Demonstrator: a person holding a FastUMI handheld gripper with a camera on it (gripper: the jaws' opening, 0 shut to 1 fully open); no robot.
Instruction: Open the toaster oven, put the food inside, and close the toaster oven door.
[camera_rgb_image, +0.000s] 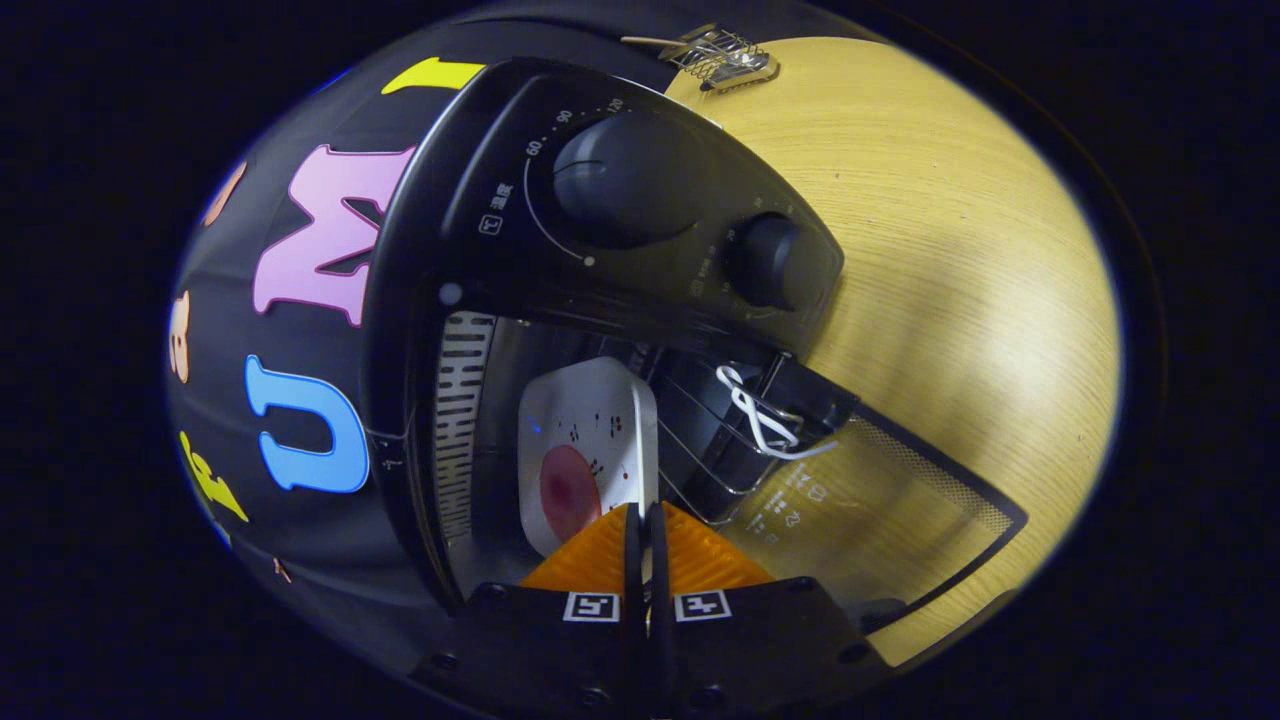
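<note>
Tool: my tool (645, 525) points into the oven mouth, fingers together with nothing between them.
Plate: white plate (590, 440) carrying the food (568, 492) lies just ahead of the fingertips, inside the toaster oven (640, 250).
Rack: wire rack (700, 430) beside the plate; withdrawing crookedly could snag it.
Door: glass door (880, 500) lies open over the tabletop (950, 250); closing remains, and a glancing push may slip.
</note>
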